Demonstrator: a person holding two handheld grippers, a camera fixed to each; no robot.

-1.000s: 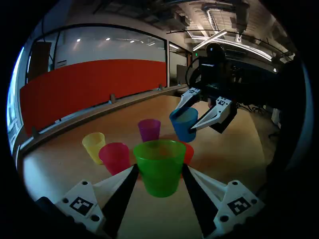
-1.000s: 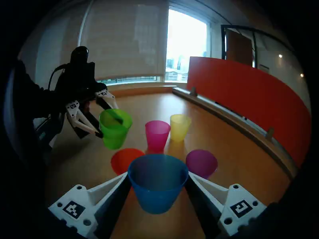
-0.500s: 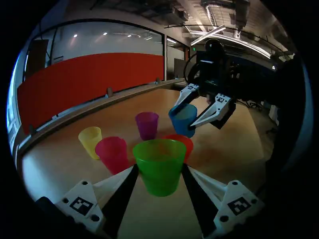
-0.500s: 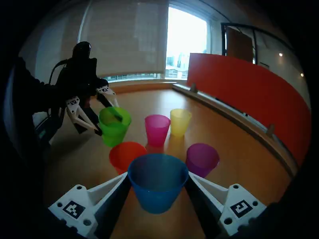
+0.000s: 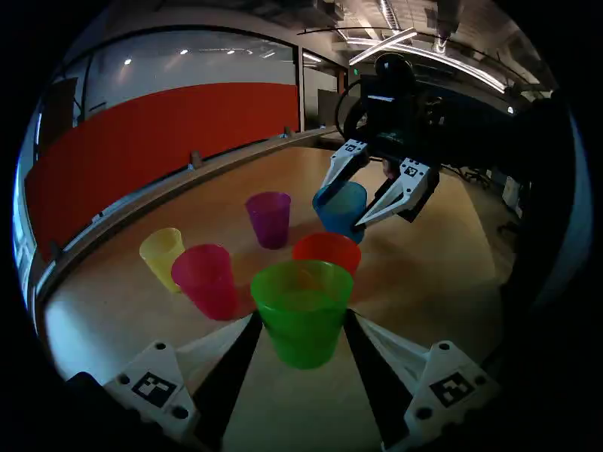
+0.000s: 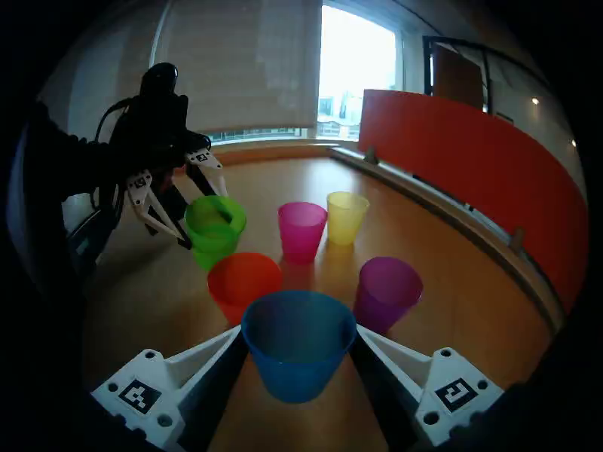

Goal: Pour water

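Gripping the green cup (image 5: pixel 302 297), the left gripper (image 5: pixel 301 322) points toward the right gripper (image 6: pixel 299 335) farther off, itself clamped on the blue cup (image 6: pixel 298 361).

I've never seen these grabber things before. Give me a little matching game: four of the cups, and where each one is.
1. green cup
2. blue cup
3. orange cup
4. yellow cup

A. on the table, between the two held cups
B. in the right gripper
C. beside the pink cup
D. in the left gripper

Pairs: 1-D, 2-B, 3-A, 4-C
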